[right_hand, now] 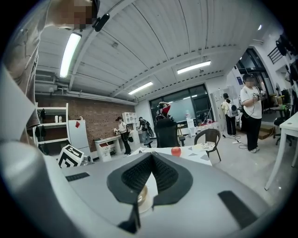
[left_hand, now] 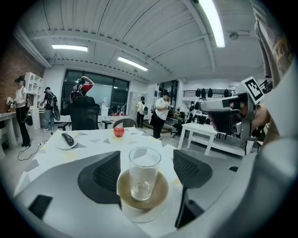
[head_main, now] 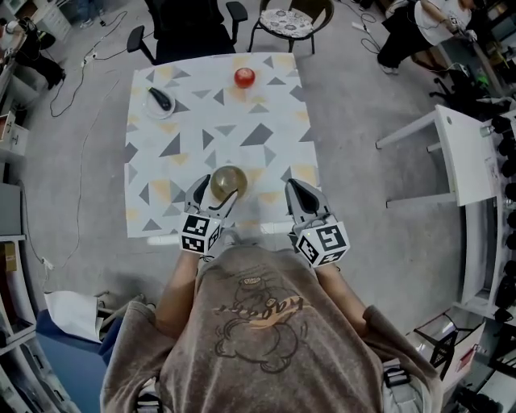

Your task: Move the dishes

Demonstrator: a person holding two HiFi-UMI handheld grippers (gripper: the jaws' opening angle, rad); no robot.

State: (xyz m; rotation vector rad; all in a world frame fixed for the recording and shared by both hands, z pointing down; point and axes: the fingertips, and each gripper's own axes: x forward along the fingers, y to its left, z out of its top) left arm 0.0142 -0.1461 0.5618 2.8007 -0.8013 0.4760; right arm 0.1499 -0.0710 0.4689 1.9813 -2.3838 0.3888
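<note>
A clear empty glass (left_hand: 143, 173) stands upright on a brown saucer (left_hand: 157, 193) near the front edge of the patterned table (head_main: 266, 153). My left gripper (left_hand: 146, 163) is open, with one jaw on each side of the glass and saucer, apart from both. From the head view, the glass (head_main: 229, 181) sits between the left gripper's (head_main: 218, 192) jaws. To its right, my right gripper (head_main: 297, 195) is shut on nothing and hovers at the table's front edge. Its jaws meet at the tip in the right gripper view (right_hand: 152, 160).
A red apple (head_main: 244, 77) lies at the table's far side. A white plate with a dark object (head_main: 160, 102) sits at the far left. A black office chair (head_main: 189, 32) and a round chair (head_main: 288, 20) stand behind the table. A white side table (head_main: 468, 153) is on the right.
</note>
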